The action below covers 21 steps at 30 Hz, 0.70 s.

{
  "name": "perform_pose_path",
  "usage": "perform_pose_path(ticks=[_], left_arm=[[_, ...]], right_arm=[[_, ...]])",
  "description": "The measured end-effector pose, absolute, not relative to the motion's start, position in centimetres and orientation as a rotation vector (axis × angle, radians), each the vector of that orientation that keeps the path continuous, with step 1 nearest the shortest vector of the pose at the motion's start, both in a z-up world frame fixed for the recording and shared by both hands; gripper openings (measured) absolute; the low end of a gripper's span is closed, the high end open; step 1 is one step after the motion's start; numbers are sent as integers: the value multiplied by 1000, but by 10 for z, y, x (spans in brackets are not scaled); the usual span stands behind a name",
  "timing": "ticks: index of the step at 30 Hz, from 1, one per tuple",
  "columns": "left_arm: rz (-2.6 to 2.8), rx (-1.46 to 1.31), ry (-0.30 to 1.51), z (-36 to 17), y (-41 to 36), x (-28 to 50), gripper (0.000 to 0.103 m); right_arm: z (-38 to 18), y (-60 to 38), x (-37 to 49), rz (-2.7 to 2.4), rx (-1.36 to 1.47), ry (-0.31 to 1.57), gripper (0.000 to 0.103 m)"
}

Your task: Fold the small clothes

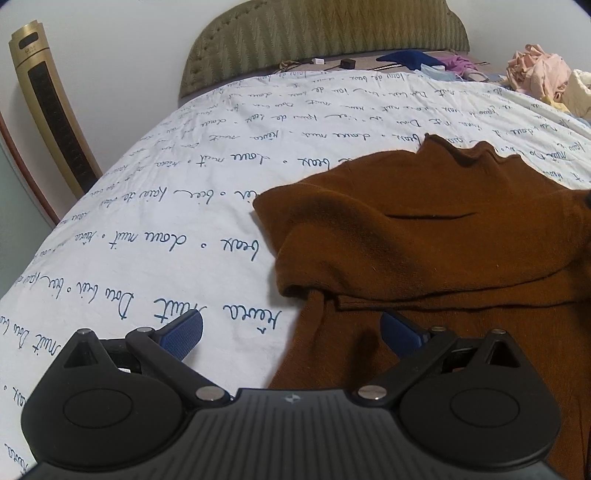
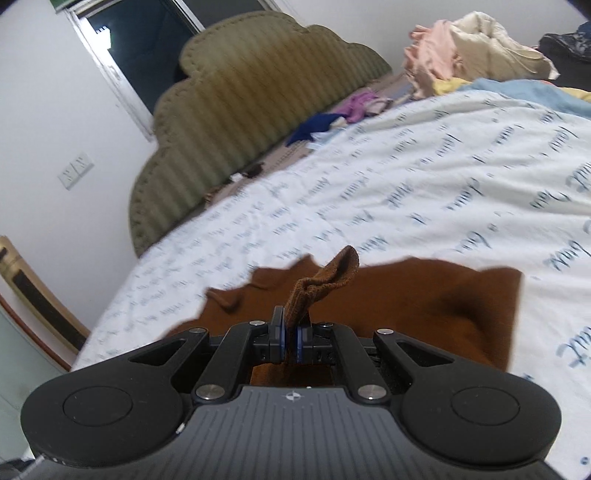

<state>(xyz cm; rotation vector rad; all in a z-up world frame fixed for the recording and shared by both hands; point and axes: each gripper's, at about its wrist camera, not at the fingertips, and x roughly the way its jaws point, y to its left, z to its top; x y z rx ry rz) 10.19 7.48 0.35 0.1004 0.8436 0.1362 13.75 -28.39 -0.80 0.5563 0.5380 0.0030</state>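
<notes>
The right tool [image 2: 290, 338] is pinching a fold of the brown garment [image 1: 443, 240] on the bed [image 1: 166, 221] (partly doubled over already); the left tool [image 1: 291, 332] is gaping empty, folding apparently unfinished.

The bed [image 1: 166, 206] wears a white cover with blue script; a brown garment [image 1: 443, 240] lies spread on it, with loose clothes piled [image 2: 461, 48] near the green headboard [image 1: 325, 33] beyond

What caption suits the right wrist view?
Right tongs shut on a pinched fold of the brown garment, lifted over the script-printed bedspread.
</notes>
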Motion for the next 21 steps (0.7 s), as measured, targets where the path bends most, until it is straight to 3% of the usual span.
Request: perform_pose_path(ticks=[7,12,18,21], left_arm=[[120,109,841,3,70,99,103],[108,108,838,3,69,94,103],[85,105,843,-1,62,91,103],[68,95,856,-5,58,89,103]], right_arm=[[-19,-293,125,-63,540,556,9],[-19,-303,116,-212,495,540,27],[-6,-283,99,-171,311,469,29],[-16,-264,112,-38,257,594,53]])
